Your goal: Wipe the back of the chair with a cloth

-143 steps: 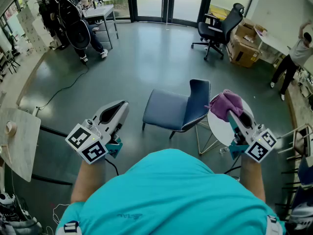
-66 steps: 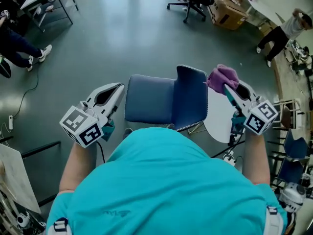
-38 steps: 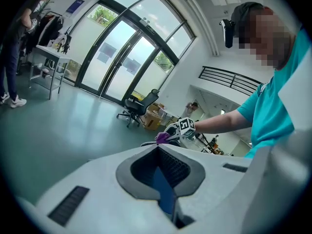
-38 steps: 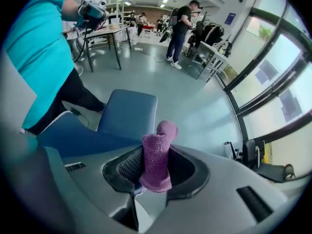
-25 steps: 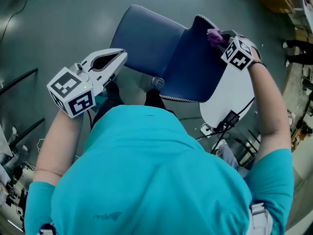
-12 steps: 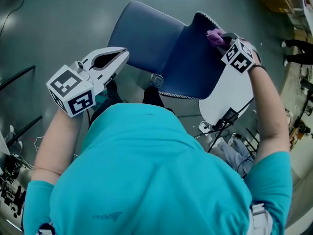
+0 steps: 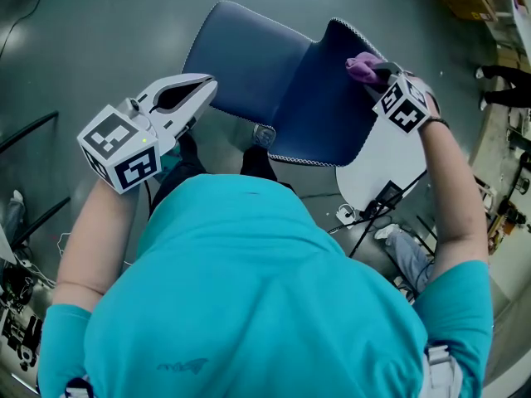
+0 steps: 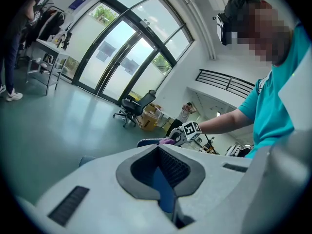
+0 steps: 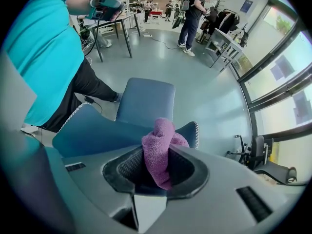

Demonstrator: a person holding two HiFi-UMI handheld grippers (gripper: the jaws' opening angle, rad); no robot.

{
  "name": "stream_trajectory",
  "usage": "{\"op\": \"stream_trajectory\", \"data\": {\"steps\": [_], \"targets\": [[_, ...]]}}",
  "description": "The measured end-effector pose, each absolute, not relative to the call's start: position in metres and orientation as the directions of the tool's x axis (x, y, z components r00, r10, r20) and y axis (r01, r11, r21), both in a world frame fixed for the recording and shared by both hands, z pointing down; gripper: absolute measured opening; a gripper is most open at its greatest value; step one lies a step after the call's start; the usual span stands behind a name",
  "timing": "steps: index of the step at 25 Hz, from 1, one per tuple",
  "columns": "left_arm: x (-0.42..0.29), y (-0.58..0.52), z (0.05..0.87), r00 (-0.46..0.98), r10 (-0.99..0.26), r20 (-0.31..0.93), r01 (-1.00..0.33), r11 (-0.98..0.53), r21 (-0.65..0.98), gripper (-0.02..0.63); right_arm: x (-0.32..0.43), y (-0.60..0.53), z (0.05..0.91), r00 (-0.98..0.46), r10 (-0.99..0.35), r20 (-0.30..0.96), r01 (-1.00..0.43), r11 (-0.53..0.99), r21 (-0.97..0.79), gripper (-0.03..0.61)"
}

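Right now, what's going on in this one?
A person stands behind a blue chair with a tool in each hand. The right tool is shut on a purple cloth and holds it at the upper part of the backrest, near its top edge, apparently against the fabric. The left tool is shut with nothing in it and hangs off to the left of the chair, touching nothing.

Purple cloth [image 7: 362, 66]; navy chair [image 7: 249, 56]
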State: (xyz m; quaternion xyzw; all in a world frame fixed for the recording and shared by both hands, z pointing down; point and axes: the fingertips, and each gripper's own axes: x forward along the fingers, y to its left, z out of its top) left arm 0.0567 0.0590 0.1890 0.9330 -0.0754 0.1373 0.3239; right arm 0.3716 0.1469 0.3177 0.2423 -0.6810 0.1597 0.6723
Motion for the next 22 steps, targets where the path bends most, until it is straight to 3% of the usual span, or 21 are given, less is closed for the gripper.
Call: {"op": "stream_trajectory", "data": {"steps": [22], "targets": [[0.058,0.058,0.189,0.951,-0.051,0.306,-0.222,-0.798,0.560,-0.005,0.337,0.183,0.311,-0.041,-0.097,0.994,-0.558,0.828,0.058,0.113]]}}
